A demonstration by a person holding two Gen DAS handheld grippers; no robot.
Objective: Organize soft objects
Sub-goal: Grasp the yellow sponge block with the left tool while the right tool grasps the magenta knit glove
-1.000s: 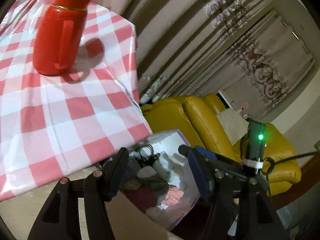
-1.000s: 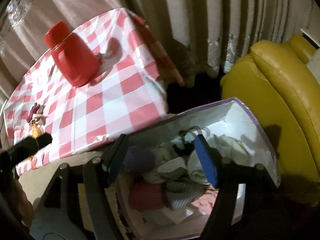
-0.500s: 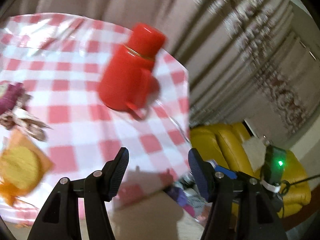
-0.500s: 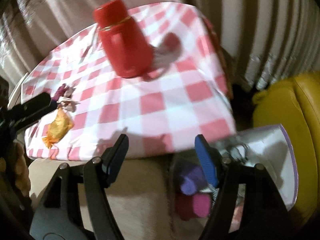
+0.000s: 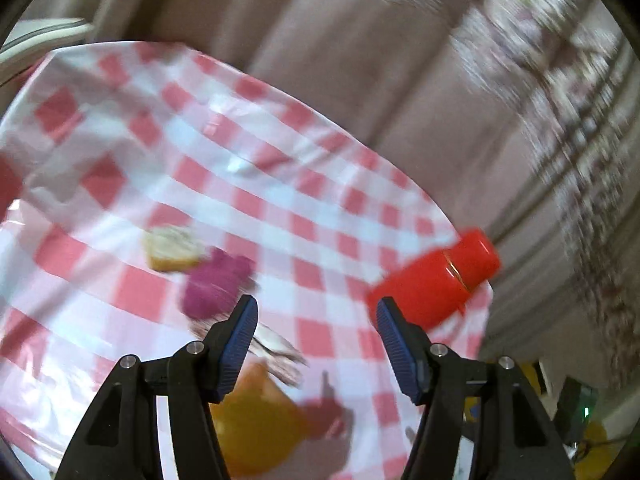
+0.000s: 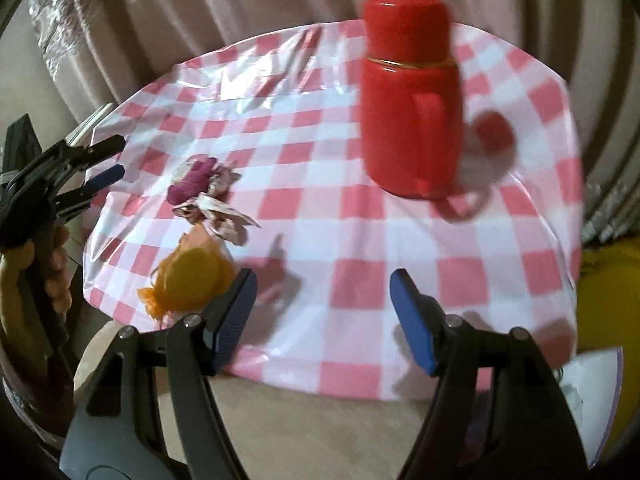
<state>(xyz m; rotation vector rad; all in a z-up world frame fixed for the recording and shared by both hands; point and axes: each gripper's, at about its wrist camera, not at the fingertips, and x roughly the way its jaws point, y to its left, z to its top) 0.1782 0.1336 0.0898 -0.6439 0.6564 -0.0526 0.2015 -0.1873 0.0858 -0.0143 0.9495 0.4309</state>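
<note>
Right gripper (image 6: 320, 304): jaws stood wide apart, nothing between the blue pads; it hovered over the near edge of the table, above bare cloth.
Left gripper (image 5: 316, 332): jaws likewise spread, nothing held; in the right wrist view it appeared at the left edge (image 6: 102, 168), held just off the table's left side by a hand (image 6: 56, 264).
Orange soft item (image 6: 188, 280): lay on the tablecloth near the front-left edge, just beside the right gripper's left finger; from the left wrist view it sat low between that gripper's fingers (image 5: 260, 420), blurred.
Patterned fabric piece (image 6: 220, 214): lay just behind the orange item, touching or nearly touching it; could not tell which.
Purple soft item (image 6: 194, 178): directly behind the patterned piece, against it.
Yellow-white soft item (image 5: 172, 250): seen in the left wrist view only, just beside the purple item (image 5: 216, 284).
Checked tablecloth (image 6: 360, 248): red and white, glossy, covered the whole table.
Red thermos (image 6: 408, 96): upright, far right of the table, well apart from the soft items.
Box (image 6: 592, 384): only a corner showed, below the table edge at the right.
Curtain (image 6: 200, 4): hung behind the table.
</note>
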